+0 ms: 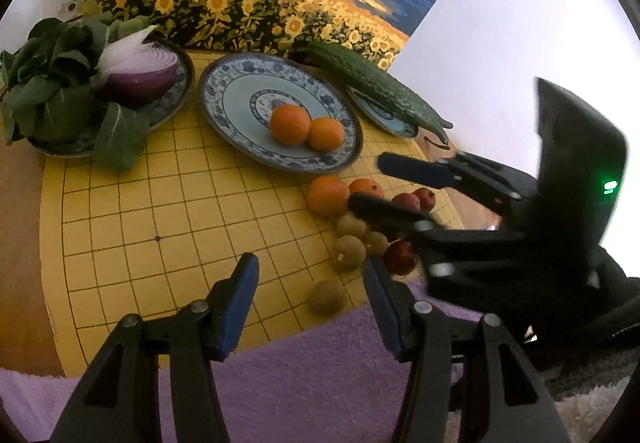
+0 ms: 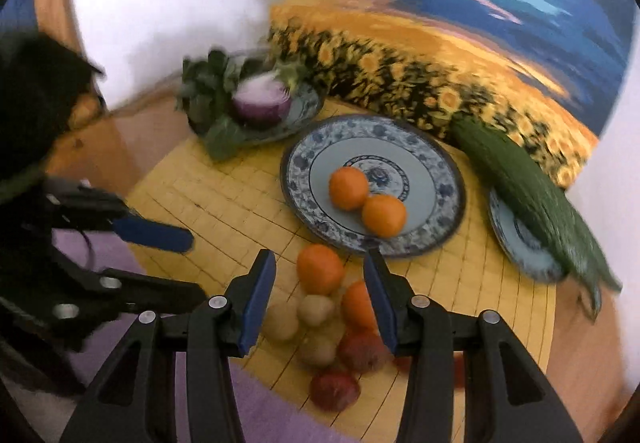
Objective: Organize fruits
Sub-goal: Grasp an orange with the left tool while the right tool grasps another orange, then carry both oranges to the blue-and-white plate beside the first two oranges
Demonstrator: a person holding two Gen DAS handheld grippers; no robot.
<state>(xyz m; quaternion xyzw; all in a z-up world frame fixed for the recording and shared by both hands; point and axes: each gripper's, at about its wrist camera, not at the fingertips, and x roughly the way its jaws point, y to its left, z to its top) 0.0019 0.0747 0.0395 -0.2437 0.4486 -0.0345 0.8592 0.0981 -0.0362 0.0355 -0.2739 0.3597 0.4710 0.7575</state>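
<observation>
Above loose fruit pile, right hand-held gripper, jaws apart

Open grid board left of fruit pile, plate rim crowding behind, cucumber blocking right.

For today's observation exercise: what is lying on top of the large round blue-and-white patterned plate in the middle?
Two round oranges lie touching on the large round blue-and-white patterned plate, right of its centre medallion, which they partly cover. The plate surface beneath them is hidden.
</observation>
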